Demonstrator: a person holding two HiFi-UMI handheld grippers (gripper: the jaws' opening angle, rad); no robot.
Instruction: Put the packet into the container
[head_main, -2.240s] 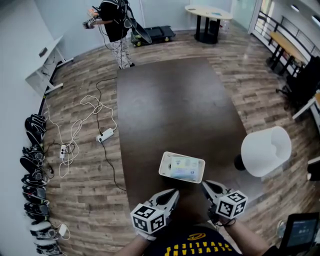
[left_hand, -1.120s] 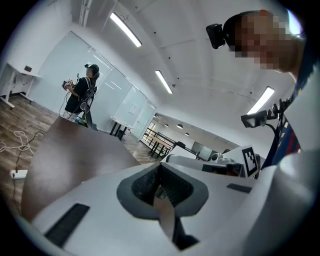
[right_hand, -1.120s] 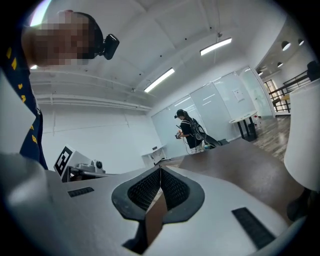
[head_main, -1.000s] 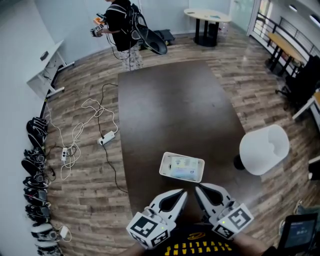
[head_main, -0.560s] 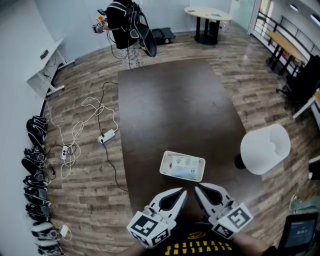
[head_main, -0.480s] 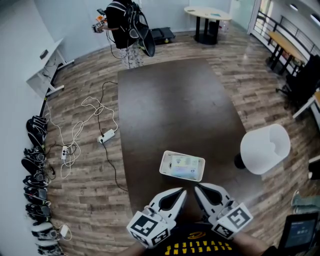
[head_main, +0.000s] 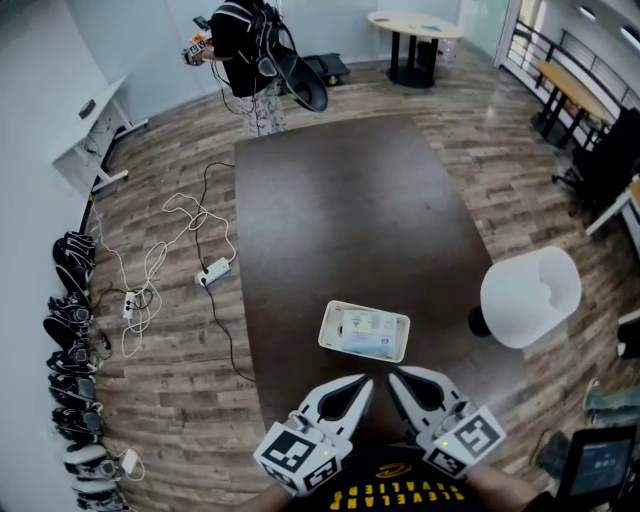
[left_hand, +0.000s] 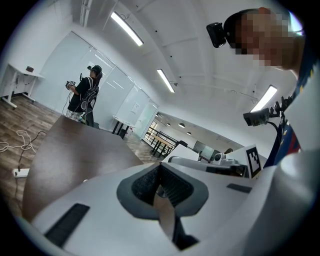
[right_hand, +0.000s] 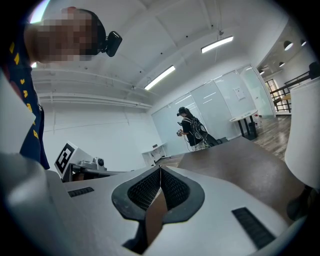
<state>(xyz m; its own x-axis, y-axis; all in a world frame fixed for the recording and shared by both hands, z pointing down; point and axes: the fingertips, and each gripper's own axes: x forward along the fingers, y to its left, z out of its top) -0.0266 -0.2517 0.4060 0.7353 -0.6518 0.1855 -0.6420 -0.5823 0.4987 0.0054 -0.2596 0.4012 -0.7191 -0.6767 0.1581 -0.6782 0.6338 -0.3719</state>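
Placement appears complete: the packet (head_main: 368, 334) lies flat inside the container (head_main: 327, 330), a shallow white tray standing on the dark table (head_main: 340, 200) near its front edge, directly ahead of the person. No part of the packet is seen overhanging the rim, though it is too small in the head view to confirm how squarely it sits. Left gripper (head_main: 360, 386) and right gripper (head_main: 396, 380) are both held close to the person's body at the near table edge, side by side, apart from the container and touching nothing. Each gripper's own view shows its jaws pressed together with nothing between the pads, so neither is carrying anything. No second packet is visible on the table. Judgement: the task's one step is done, and nothing is left beyond, at most, checking that the packet is settled. A second person (head_main: 245, 40) stands beyond the far end of the table, uninvolved.
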